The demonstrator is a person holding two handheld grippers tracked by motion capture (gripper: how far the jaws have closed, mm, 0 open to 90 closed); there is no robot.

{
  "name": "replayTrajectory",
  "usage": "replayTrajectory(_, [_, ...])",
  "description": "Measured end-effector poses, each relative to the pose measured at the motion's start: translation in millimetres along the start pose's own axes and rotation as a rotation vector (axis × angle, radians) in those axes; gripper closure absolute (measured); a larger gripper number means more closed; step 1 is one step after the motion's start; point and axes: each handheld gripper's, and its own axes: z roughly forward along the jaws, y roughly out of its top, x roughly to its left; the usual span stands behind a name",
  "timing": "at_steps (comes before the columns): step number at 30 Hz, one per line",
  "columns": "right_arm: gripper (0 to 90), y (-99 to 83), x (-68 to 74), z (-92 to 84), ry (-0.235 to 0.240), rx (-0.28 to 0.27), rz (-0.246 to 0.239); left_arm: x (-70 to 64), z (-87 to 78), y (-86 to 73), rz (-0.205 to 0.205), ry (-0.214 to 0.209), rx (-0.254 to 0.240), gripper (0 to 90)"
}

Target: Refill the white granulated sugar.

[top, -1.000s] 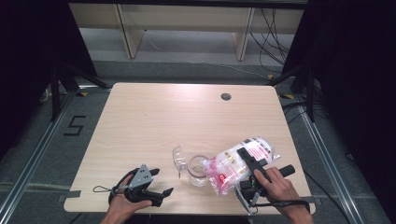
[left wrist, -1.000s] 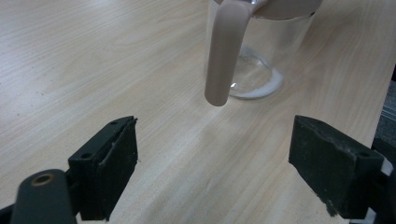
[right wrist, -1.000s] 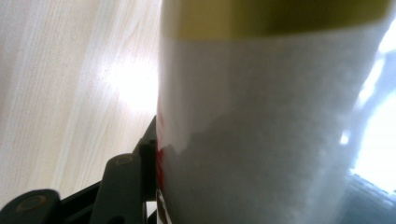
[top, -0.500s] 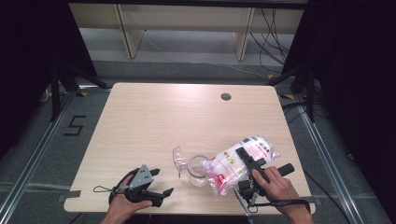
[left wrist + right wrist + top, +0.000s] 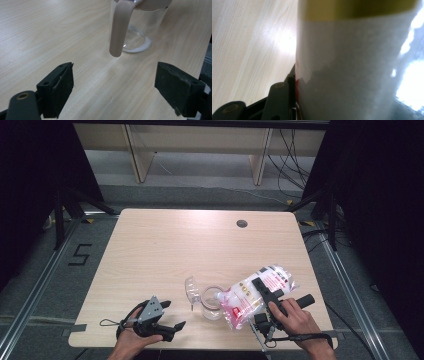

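Observation:
A clear glass jar [image 5: 212, 304] stands near the table's front edge, its hinged lid [image 5: 190, 290] swung open to the left. A plastic bag [image 5: 250, 296] of white grains with a pink and red label lies tilted, its lower end at the jar's mouth. My right gripper [image 5: 263, 291] is shut on the bag, which shows close up as a white bag [image 5: 352, 65] with one black finger [image 5: 278, 100] beside it. My left gripper [image 5: 167, 319] rests open left of the jar. Between its jaws [image 5: 115, 82] I see the jar [image 5: 140, 32], a little white powder [image 5: 138, 49] in its bottom and a beige clasp [image 5: 120, 27].
The light wooden table [image 5: 165, 250] has a cable hole [image 5: 242, 223] at the back right. Its front edge runs just below both hands. Metal rails and dark floor flank the table, with shelving behind it.

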Motion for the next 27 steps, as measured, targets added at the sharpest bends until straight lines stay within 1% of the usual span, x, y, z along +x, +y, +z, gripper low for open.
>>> replayTrajectory(3, [50.9,0.0,0.3,0.0,0.000,-0.002,0.003,0.2,-0.1,0.1,0.004,0.002,0.000,15.2])
replayTrajectory(5, [50.9,0.2,1.5,-0.4,0.009,0.008,0.014,0.0,0.1,0.0,0.000,0.002,-0.001,15.2])
replayTrajectory(6, [50.9,0.0,4.4,-1.2,0.014,0.022,0.051,0.0,0.1,0.0,0.000,0.002,0.000,15.2])
replayTrajectory(7, [50.9,-0.1,4.7,-0.3,0.004,0.010,0.051,0.0,0.0,0.0,0.001,0.000,0.000,15.2])
replayTrajectory(8, [51.0,0.2,2.9,-0.3,0.005,0.008,0.029,0.0,0.0,-0.1,0.001,-0.001,0.000,15.2])
replayTrajectory(9, [51.0,0.5,2.5,-0.6,0.001,0.006,0.023,-0.5,0.1,-0.3,0.000,0.005,-0.002,15.2])
replayTrajectory(10, [51.0,0.9,2.4,-0.8,-0.001,0.009,0.020,-0.1,0.1,-0.2,0.000,0.000,0.000,15.2])
replayTrajectory(12, [51.1,1.3,0.5,-0.1,-0.004,-0.005,-0.001,0.2,-0.1,0.1,0.004,0.002,-0.002,15.2])
replayTrajectory(14, [51.2,1.2,1.8,0.3,-0.004,0.000,0.003,0.2,-0.1,-0.1,0.001,0.003,-0.003,15.2])
replayTrajectory(15, [51.2,1.6,0.1,0.8,-0.011,-0.002,-0.024,0.3,-0.1,-0.1,0.000,0.002,-0.003,15.2])
replayTrajectory(16, [51.2,1.7,0.1,1.1,-0.010,0.001,-0.029,0.8,-0.3,-0.1,0.004,0.005,0.002,15.2])
replayTrajectory(18, [51.3,1.8,0.2,1.3,-0.009,0.003,-0.033,0.5,-0.1,-0.1,-0.001,0.001,-0.002,15.3])
replayTrajectory(19, [51.2,2.1,-0.2,0.8,0.005,0.010,-0.031,0.5,-0.2,-0.1,-0.001,0.001,-0.002,15.2])
replayTrajectory(20, [51.3,2.1,-0.1,0.5,0.004,0.012,-0.026,0.1,-0.7,0.1,-0.002,0.009,-0.003,15.2])
replayTrajectory(21, [51.3,2.2,1.3,-0.4,0.007,0.021,-0.004,-0.1,-0.9,0.2,-0.005,0.011,-0.003,15.2])
replayTrajectory(23, [51.4,2.1,2.8,0.0,0.003,0.014,0.015,-0.3,-0.8,0.1,-0.009,0.006,-0.011,15.2])
replayTrajectory(25, [51.4,2.5,2.0,-0.5,-0.005,0.007,0.005,-0.5,-0.9,0.5,-0.004,0.009,-0.009,15.2])
replayTrajectory(26, [51.4,2.8,2.2,-0.6,-0.003,0.007,0.005,0.8,-1.2,0.3,0.014,0.017,0.007,15.2])
replayTrajectory(27, [51.5,3.0,2.3,-0.4,-0.003,0.005,0.001,-0.9,0.3,0.2,-0.006,0.002,-0.021,15.2])
